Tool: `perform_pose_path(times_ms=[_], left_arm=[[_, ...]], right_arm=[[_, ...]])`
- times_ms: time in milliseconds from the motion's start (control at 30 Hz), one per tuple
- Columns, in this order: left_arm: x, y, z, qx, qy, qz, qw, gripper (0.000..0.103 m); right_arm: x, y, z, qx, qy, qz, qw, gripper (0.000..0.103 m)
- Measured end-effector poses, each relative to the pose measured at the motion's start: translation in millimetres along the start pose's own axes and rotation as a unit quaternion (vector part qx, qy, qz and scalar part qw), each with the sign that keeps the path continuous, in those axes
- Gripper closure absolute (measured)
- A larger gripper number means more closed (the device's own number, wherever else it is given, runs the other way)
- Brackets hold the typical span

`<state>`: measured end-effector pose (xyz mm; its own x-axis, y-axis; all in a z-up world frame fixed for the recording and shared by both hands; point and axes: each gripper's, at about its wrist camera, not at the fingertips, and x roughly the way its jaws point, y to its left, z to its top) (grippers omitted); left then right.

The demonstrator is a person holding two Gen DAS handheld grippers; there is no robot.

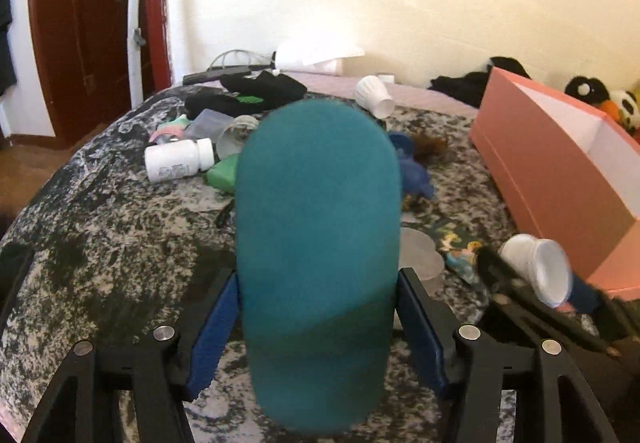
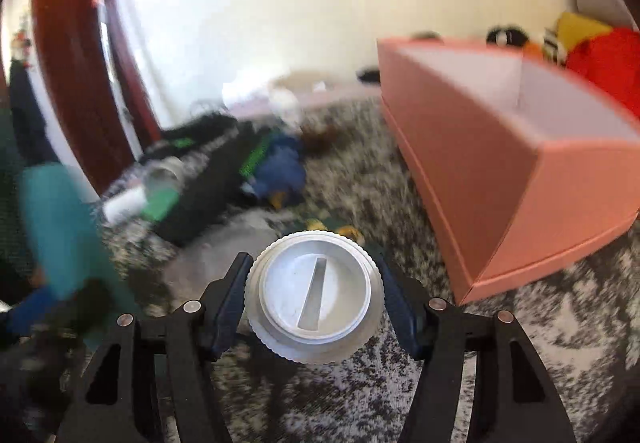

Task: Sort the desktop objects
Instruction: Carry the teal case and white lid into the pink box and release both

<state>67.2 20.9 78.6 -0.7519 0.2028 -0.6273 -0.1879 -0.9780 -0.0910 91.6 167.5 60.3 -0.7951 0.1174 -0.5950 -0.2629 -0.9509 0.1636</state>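
Gripping teal case upright, white cup mouth toward camera

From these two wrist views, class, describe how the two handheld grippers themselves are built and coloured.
Both the left gripper and right gripper look alike: matte black angular frames with triangular cut-outs, round silver pivot pins, and flat blue pads lining the fingers. No cables, markings or sleeves show.

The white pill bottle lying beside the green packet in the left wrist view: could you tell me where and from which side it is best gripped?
Grip the white pill bottle across the middle of its labelled body, coming down from above. It lies on its side, cap pointing right, so the round body offers two opposite sides. The green packet crowds its cap end, so the body is probably the freer part.
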Motion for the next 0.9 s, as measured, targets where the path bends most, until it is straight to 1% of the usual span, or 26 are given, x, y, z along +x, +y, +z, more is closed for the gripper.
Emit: perform_pose_path(times_ms=[133, 233, 433, 667, 767, 900], left_arm=[[-5, -9, 0, 0.012, -0.009, 0.0, 0.9999, 0.036], [-7, -17, -1, 0.024, -0.015, 0.002, 0.9996, 0.036], [-9, -33, -2, 0.045, -0.025, 0.005, 0.9986, 0.036], [-16, -53, -2, 0.058, -0.033, -0.006, 0.9977, 0.036], [-19, -63, -1, 0.064, -0.037, -0.011, 0.9972, 0.036], [-29, -82, 1, 0.078, -0.05, -0.025, 0.9954, 0.036]], right_arm=[[-27, -6, 9, 0.016, -0.044, 0.015, 0.999, 0.037], [-43, -6, 13, 0.014, -0.075, 0.01, 0.997, 0.037], [-69, -11, 20, 0.018, -0.114, 0.016, 0.993, 0.037], [-91, -18, 29, 0.012, -0.167, 0.008, 0.986, 0.037], [-99, -33, 33, 0.024, -0.186, 0.003, 0.982, 0.037], [-107, -64, 39, 0.056, -0.198, -0.01, 0.979, 0.037]])
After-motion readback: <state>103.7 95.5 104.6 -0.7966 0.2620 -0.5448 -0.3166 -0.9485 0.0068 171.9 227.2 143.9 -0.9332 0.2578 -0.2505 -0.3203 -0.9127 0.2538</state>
